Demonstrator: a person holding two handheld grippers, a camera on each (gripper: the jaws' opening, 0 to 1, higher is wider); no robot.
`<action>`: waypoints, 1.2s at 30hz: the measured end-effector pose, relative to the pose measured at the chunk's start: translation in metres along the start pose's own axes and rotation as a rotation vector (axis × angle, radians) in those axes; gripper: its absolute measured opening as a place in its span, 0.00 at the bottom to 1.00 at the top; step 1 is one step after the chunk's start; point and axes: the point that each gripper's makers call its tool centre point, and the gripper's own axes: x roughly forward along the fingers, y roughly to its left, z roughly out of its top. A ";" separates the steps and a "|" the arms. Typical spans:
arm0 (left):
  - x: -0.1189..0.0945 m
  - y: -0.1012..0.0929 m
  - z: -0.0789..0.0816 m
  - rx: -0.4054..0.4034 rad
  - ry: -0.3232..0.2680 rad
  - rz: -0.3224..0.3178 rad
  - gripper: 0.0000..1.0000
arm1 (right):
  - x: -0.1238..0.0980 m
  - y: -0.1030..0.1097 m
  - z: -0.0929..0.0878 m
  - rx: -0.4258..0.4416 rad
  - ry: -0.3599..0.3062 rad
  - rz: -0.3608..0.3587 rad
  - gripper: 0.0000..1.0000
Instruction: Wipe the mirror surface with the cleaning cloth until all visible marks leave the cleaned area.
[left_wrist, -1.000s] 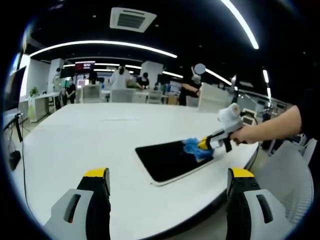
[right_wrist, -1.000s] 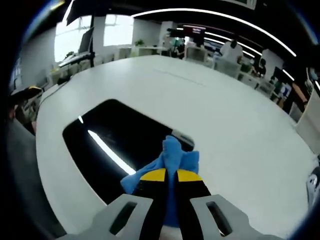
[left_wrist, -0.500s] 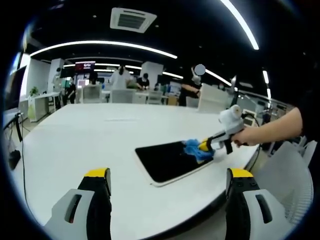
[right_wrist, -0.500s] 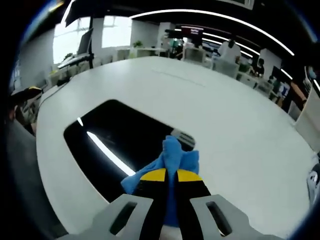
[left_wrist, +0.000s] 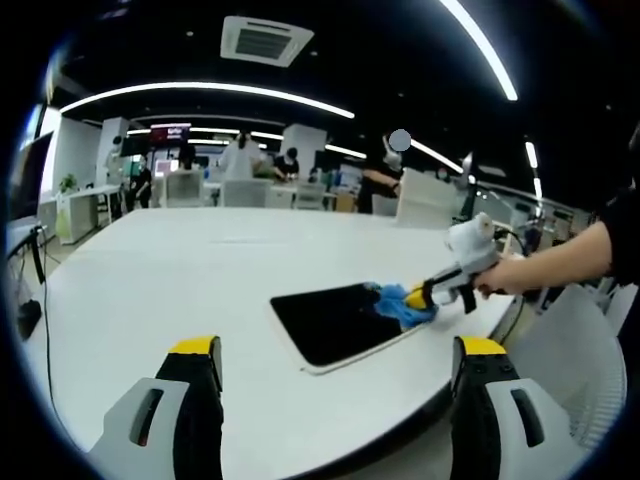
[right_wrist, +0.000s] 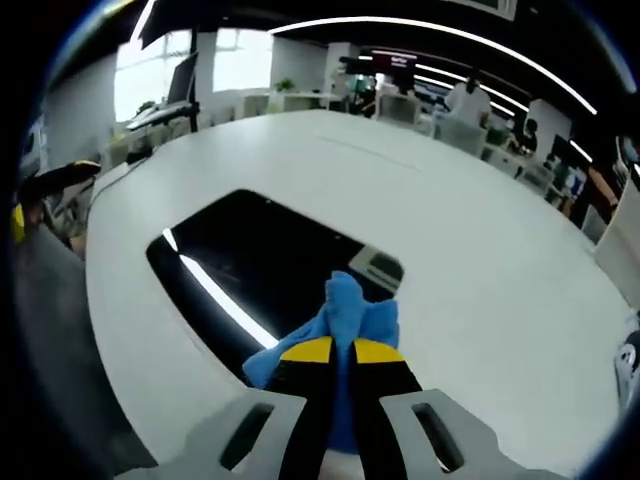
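Right gripper view: I see the mirror (right_wrist: 262, 262) lying flat on the white table (right_wrist: 480, 240), dark and reflecting a ceiling light strip. The blue cloth (right_wrist: 335, 320) rests on the mirror's near end, pinched between the 2 closed jaws of my right gripper (right_wrist: 343, 358). In the left gripper view, my left gripper (left_wrist: 335, 360) hangs above the table edge, its 2 jaws spread wide with nothing between them, well apart from the mirror (left_wrist: 335, 320).
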 end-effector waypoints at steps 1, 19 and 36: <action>0.000 0.000 0.000 0.000 0.000 0.000 0.95 | -0.001 0.001 -0.001 0.000 0.000 0.002 0.00; 0.000 0.000 0.001 0.000 -0.007 -0.003 0.94 | -0.014 0.015 -0.010 -0.005 -0.007 0.026 0.00; 0.000 0.000 0.001 -0.003 -0.011 0.003 0.93 | -0.014 0.016 -0.009 0.030 0.013 0.047 0.00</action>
